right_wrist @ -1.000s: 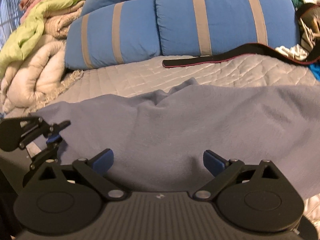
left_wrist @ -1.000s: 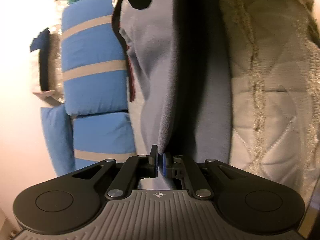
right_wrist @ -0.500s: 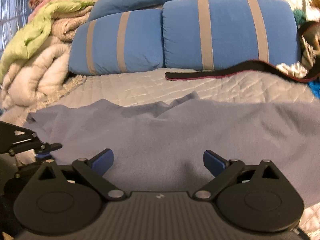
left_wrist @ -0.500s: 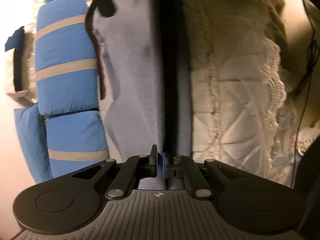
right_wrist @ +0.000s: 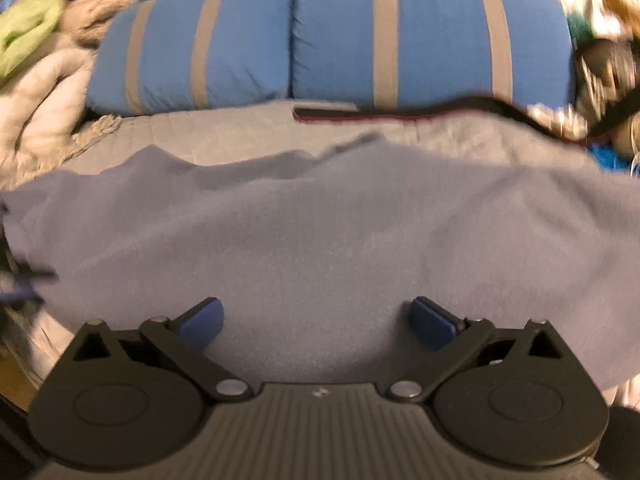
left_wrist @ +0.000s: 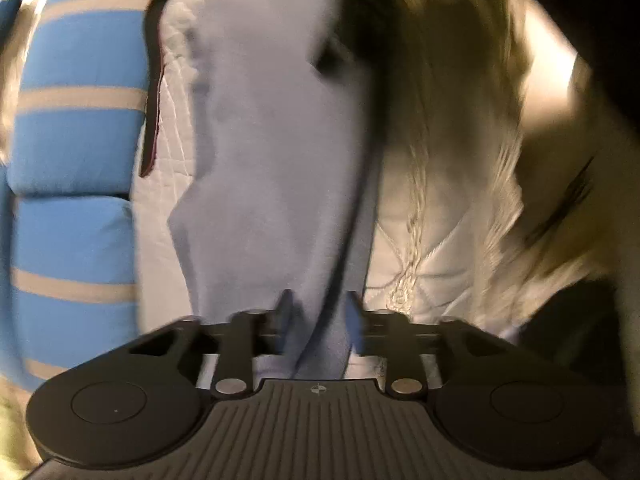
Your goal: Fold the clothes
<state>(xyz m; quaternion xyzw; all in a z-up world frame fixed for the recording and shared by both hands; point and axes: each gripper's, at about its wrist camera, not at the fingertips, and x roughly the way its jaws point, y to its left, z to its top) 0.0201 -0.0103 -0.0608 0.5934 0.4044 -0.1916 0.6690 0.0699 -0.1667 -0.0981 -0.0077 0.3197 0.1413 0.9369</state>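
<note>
Lying spread across the pale quilted bedspread (right_wrist: 240, 136), the grey-blue fleece garment (right_wrist: 320, 240) fills the middle of my right wrist view, its near edge running under my right gripper (right_wrist: 318, 320). My right fingers (right_wrist: 202, 318) stand wide apart above the fleece, clamped on nothing, with the cloth showing flat between the two blue pads.

From my left wrist view, blurred by motion, the same fleece (left_wrist: 272, 140) hangs as a long fold that narrows toward my left gripper (left_wrist: 320, 312). My left fingers (left_wrist: 285, 308) are parted a little, and the gathered end of the fleece passes between them; whether the pads touch the cloth I cannot tell through the blur. To the right of the fold lies the cream quilted bedspread with its stitched trim (left_wrist: 416, 240).

Behind the garment, two blue pillows with tan stripes (right_wrist: 400, 36) rest side by side at the head of the bed. A long black strap with a dark red edge (right_wrist: 400, 114) lies on the bedspread just in front of them, apart from the fleece. A heap of cream blankets topped by a lime-green cloth (right_wrist: 40, 20) sits at the far left.
</note>
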